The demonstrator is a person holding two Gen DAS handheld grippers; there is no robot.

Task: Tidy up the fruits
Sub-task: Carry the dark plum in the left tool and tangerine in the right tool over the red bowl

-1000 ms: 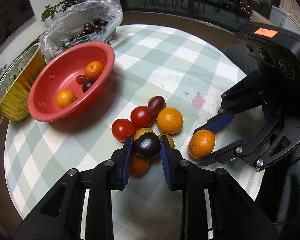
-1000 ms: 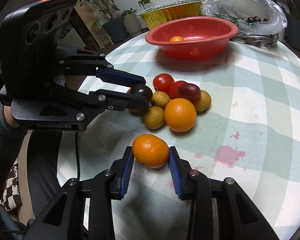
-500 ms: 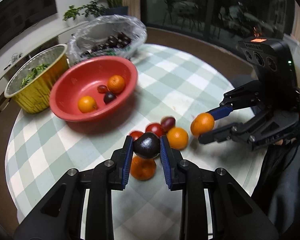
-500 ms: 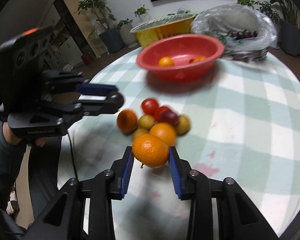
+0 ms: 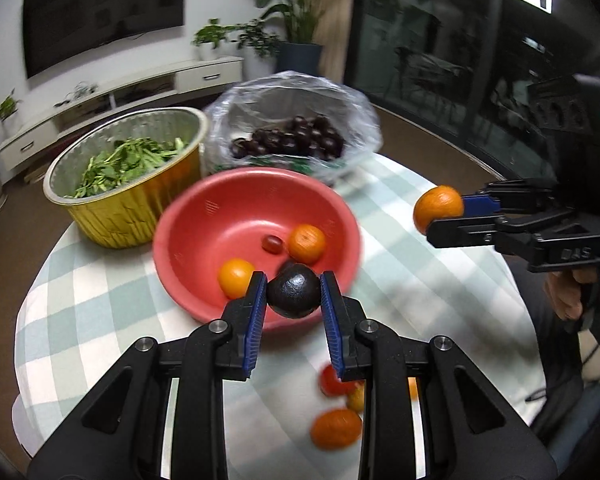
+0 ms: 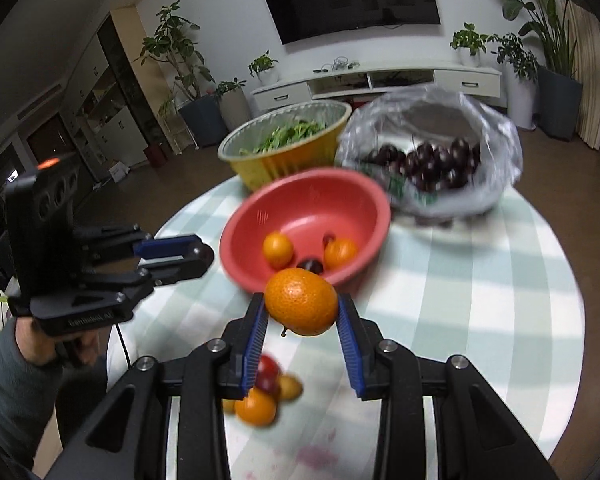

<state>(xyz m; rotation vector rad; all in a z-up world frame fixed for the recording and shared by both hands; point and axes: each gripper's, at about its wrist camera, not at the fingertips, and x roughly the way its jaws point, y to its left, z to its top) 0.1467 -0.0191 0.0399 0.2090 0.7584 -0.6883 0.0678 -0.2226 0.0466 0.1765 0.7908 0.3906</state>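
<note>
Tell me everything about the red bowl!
The red bowl is round, deep and looks like plastic, with small grid marks on its inner wall. It sits upright on the checked tablecloth, beside a gold tub of greens and a bag of dark fruit. Inside lie two oranges, a small red fruit and a dark one.

A dark, near-black round plum (image 5: 294,294) sits clamped between blue-padded jaws, raised above the near rim of a red plastic bowl (image 5: 192,224). A dimpled orange mandarin (image 6: 302,302) is likewise pinched in the air. The bowl holds two mandarins (image 5: 307,243), a small red fruit and a dark one. Blurred loose fruits (image 5: 336,428) lie on the checked tabletop.
</note>
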